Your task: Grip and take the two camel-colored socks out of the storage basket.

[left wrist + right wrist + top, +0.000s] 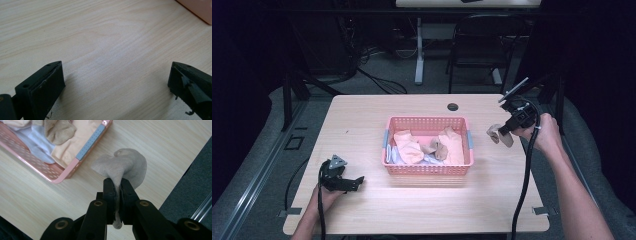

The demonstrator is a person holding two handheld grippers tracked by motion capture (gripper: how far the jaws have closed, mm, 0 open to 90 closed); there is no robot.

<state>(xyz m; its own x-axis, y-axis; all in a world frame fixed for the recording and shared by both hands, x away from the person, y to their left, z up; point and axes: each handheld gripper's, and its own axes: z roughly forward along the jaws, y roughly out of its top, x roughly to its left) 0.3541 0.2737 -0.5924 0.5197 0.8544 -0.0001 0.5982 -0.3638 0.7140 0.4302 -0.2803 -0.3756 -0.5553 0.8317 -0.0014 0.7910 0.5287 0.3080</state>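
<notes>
Resting on the pale wood table (362, 125), left tool (356, 183) gapes; right tool (502, 131) pinches a beige sock (125, 167).

- The high view looks forward and down from above the person's side, taking in the whole surface (362, 210) and the floor beyond.
- The left gripper view sits close above the bare wood, past a pink basket (200, 10) corner.
- The right gripper view looks down from higher; it shares the basket's (62, 176) end with the high view.

Table (362, 120) matt pale wood; basket (428, 169) perforated pink plastic; sock (130, 165) knit cloth
</notes>
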